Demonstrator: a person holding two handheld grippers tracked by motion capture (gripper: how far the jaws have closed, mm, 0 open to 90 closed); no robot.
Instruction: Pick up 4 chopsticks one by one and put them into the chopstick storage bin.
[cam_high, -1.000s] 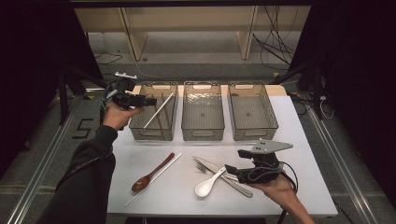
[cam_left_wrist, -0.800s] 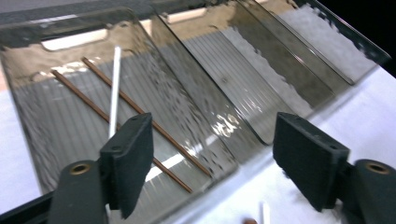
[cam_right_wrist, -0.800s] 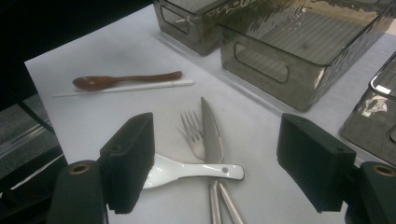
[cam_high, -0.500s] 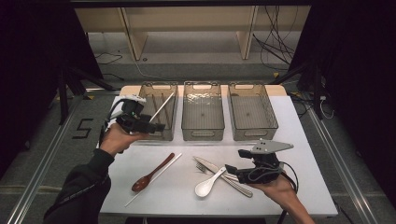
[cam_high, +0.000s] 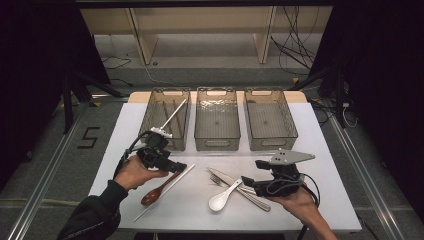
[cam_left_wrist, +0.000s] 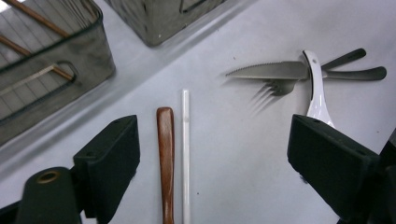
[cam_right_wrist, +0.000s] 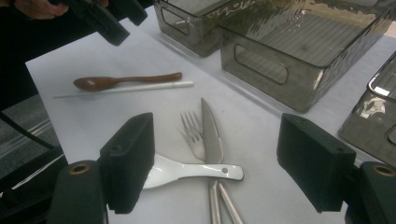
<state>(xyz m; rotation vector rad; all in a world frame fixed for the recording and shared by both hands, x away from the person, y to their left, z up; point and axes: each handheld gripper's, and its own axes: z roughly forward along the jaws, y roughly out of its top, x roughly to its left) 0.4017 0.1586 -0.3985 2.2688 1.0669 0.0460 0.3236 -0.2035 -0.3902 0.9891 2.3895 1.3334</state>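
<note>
My left gripper (cam_high: 176, 166) hovers open over the handle of a brown wooden spoon (cam_high: 156, 191) and the white chopstick (cam_high: 165, 191) beside it. Its jaws have just been opening and grip nothing. In the left gripper view the spoon handle (cam_left_wrist: 165, 158) and chopstick (cam_left_wrist: 186, 154) lie on the table beneath the gap of my left gripper (cam_left_wrist: 219, 168). My right gripper (cam_high: 248, 181) rests open at the front right, its jaws (cam_right_wrist: 222, 163) either side of a white ceramic spoon (cam_right_wrist: 187, 170), a knife (cam_right_wrist: 211, 130) and a fork (cam_right_wrist: 191, 128), touching none.
Three smoky clear bins stand in a row at the back: left bin (cam_high: 186, 120) holds chopsticks, with a white one (cam_high: 172, 115) leaning on its front rim; middle bin (cam_high: 216, 142) and right bin (cam_high: 272, 142). The white table (cam_high: 320, 150) ends at dark floor.
My left hand came back from over the left bin, toward the near side and down, to above the wooden spoon. The white chopstick it held stays leaning in the bin. The right hand kept still.
</note>
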